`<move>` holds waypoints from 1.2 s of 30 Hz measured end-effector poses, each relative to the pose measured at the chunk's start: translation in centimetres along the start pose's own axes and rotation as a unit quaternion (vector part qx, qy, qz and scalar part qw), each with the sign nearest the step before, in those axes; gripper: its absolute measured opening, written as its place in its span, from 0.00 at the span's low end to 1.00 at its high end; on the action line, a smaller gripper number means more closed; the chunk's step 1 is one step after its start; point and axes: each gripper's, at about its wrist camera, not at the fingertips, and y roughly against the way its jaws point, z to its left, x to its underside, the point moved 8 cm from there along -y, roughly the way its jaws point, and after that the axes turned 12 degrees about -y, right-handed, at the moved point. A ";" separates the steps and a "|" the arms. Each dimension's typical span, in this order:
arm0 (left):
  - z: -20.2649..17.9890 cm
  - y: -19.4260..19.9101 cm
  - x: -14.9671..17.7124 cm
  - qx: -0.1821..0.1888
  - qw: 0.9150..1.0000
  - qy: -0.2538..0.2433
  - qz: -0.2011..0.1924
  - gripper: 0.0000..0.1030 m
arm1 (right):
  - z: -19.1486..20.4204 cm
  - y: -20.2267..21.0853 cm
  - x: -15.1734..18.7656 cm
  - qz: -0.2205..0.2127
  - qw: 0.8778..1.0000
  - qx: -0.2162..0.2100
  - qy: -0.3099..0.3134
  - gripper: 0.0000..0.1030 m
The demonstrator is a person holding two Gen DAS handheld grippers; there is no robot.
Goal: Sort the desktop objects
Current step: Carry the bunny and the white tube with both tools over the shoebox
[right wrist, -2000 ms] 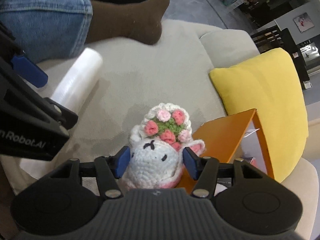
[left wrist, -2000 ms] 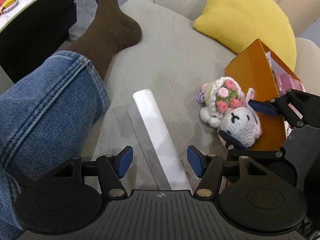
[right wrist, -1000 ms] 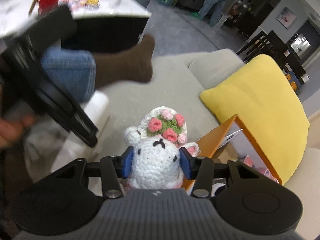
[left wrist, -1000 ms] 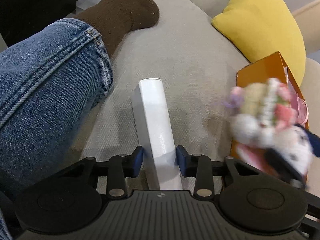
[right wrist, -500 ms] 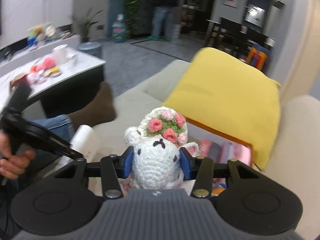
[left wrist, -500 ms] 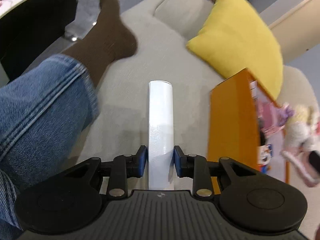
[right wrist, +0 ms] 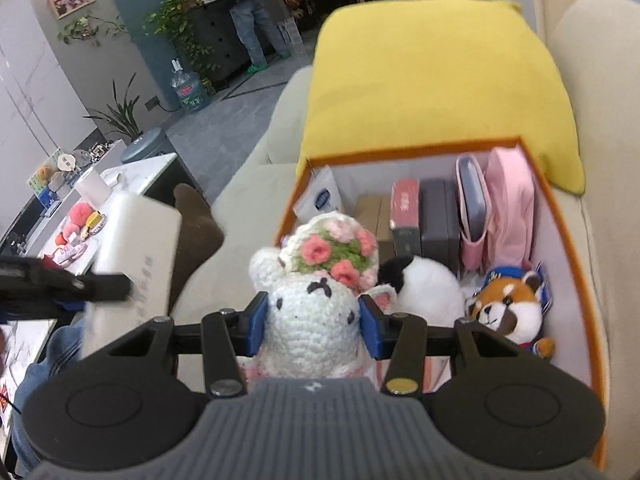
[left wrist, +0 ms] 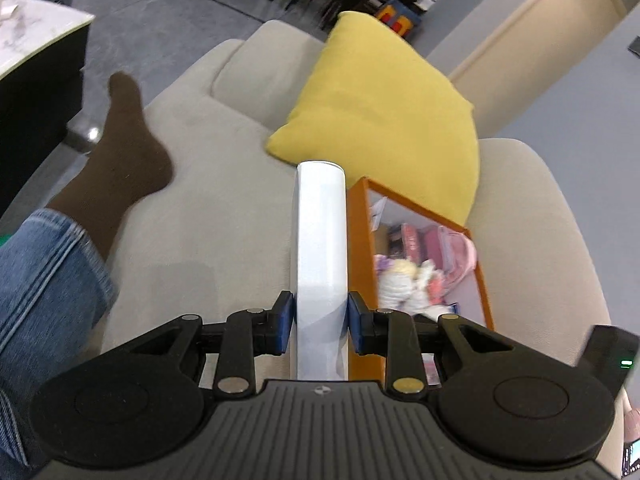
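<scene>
My left gripper (left wrist: 321, 322) is shut on a white roll (left wrist: 321, 236), which sticks out forward in the air above the beige sofa, beside the orange box (left wrist: 360, 248). In the right wrist view the same roll (right wrist: 136, 248) shows at the left. My right gripper (right wrist: 312, 326) is shut on a white crochet toy (right wrist: 312, 308) with a pink flower hat. It holds the toy over the near left part of the open orange box (right wrist: 380, 170). The toy (left wrist: 404, 276) appears blurred over the box in the left wrist view.
The box holds a red panda plush (right wrist: 508, 308), a black-and-white plush (right wrist: 424, 284), a pink pouch (right wrist: 508, 208) and several small boxes. A yellow cushion (left wrist: 384, 112) leans behind it. A person's jeans leg (left wrist: 44, 280) and brown sock (left wrist: 124, 144) lie on the sofa at left.
The left gripper closed on the white roll and lifted it off the sofa. The right gripper carried the crochet toy sideways over the open box, rolling as it went.
</scene>
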 end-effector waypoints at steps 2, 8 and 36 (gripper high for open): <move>-0.7 -0.1 -0.5 0.009 1.000 -0.005 -0.002 0.31 | -0.5 -0.8 0.2 0.010 1.000 -0.002 -0.003 0.48; -2.5 -1.0 -1.7 0.018 0.999 -0.028 -0.005 0.32 | -1.3 -3.7 1.2 0.068 0.998 -0.008 0.002 0.47; -6.5 -2.9 -2.2 0.027 0.997 -0.074 0.004 0.32 | -1.9 -5.2 -0.3 0.071 0.994 0.024 0.083 0.31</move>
